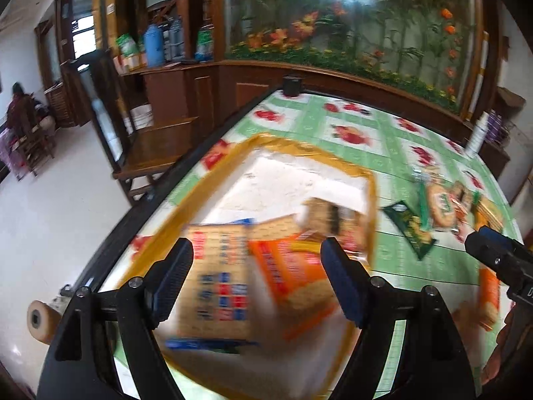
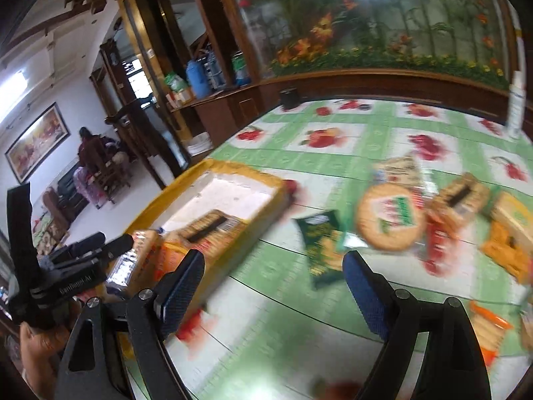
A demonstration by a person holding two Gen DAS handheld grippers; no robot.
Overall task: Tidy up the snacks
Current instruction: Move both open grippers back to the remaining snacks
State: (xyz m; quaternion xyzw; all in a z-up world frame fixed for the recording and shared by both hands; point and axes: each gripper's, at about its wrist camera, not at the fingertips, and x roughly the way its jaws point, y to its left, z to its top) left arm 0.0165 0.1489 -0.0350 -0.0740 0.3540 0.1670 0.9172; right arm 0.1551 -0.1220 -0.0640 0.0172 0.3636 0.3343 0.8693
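Left gripper (image 1: 256,280) is held wide apart, nothing gripped, above the yellow-rimmed box (image 1: 213,180). Right gripper (image 2: 274,286) is likewise spread wide and unloaded, just right of the box. Three blurred snack packets (image 1: 293,280) are seen inside the box; a loose snack pile (image 2: 389,216) lies farther right of it on the tablecloth (image 2: 333,123).

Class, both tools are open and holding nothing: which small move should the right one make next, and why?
Probably ease the right tool forward onto the dark green snack packet. It lies loose on the green checked tablecloth, nearest the open fingers, outside the yellow-rimmed white tray that already holds packets.
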